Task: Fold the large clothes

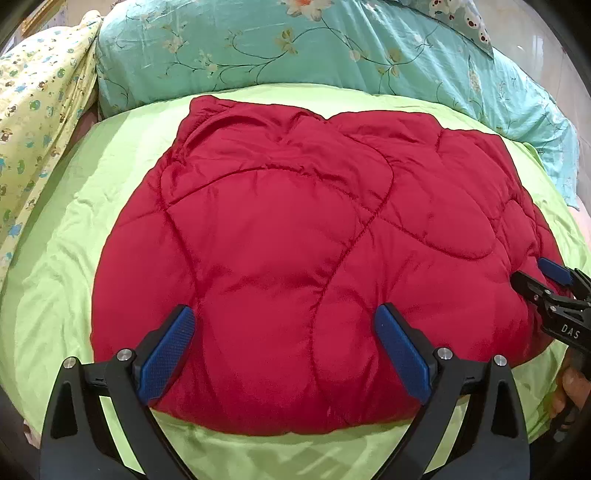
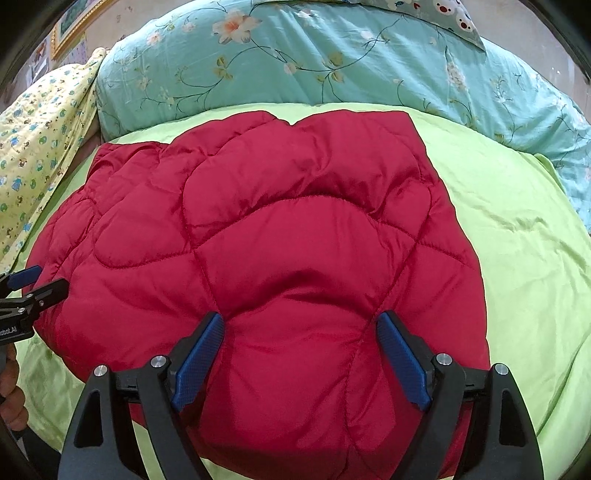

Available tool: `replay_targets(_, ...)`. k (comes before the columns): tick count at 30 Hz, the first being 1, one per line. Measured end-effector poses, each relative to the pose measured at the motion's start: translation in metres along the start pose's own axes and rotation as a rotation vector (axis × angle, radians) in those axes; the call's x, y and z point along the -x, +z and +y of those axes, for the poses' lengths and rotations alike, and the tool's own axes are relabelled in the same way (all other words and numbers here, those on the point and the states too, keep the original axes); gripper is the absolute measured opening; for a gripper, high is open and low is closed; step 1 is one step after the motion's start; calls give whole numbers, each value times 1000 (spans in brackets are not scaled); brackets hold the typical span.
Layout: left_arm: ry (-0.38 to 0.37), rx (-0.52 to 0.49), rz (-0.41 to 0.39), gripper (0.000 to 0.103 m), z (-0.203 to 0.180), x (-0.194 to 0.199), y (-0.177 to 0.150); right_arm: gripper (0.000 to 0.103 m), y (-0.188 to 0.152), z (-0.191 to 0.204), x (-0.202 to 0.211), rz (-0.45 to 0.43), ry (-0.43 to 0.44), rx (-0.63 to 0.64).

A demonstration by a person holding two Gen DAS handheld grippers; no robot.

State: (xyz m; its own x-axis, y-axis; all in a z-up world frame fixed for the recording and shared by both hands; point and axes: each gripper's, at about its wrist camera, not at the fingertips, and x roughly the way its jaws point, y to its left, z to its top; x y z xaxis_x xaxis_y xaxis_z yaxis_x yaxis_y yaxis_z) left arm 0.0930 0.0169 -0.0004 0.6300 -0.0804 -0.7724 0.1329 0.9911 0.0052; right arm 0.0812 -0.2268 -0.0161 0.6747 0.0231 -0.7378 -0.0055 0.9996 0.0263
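A red quilted puffy garment (image 1: 295, 251) lies folded into a thick bundle on a lime green sheet (image 1: 74, 240); it also shows in the right wrist view (image 2: 277, 258). My left gripper (image 1: 284, 317) is open, its blue pads spread over the bundle's near left part, holding nothing. My right gripper (image 2: 301, 325) is open over the near right part, also empty. The right gripper shows at the right edge of the left wrist view (image 1: 535, 277), and the left gripper at the left edge of the right wrist view (image 2: 40, 280).
A teal floral duvet (image 1: 295, 48) is piled behind the garment. A yellow patterned cloth (image 1: 33, 110) lies at the far left. A framed picture (image 2: 74, 26) hangs on the wall. The green sheet (image 2: 517, 240) extends to the right.
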Motion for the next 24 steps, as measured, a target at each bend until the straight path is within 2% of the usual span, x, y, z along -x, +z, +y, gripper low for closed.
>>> replay_targets(9, 70, -9, -31, 99, 3, 12, -1, 85, -1, 0, 2, 10, -4, -3)
replay_targets(14, 78, -17, -27, 99, 6, 8, -1, 85, -2, 0, 6, 18, -2, -12)
replay_targets(24, 73, -14, -30, 99, 4, 8, -1, 85, 15, 14, 40, -66, 50, 10)
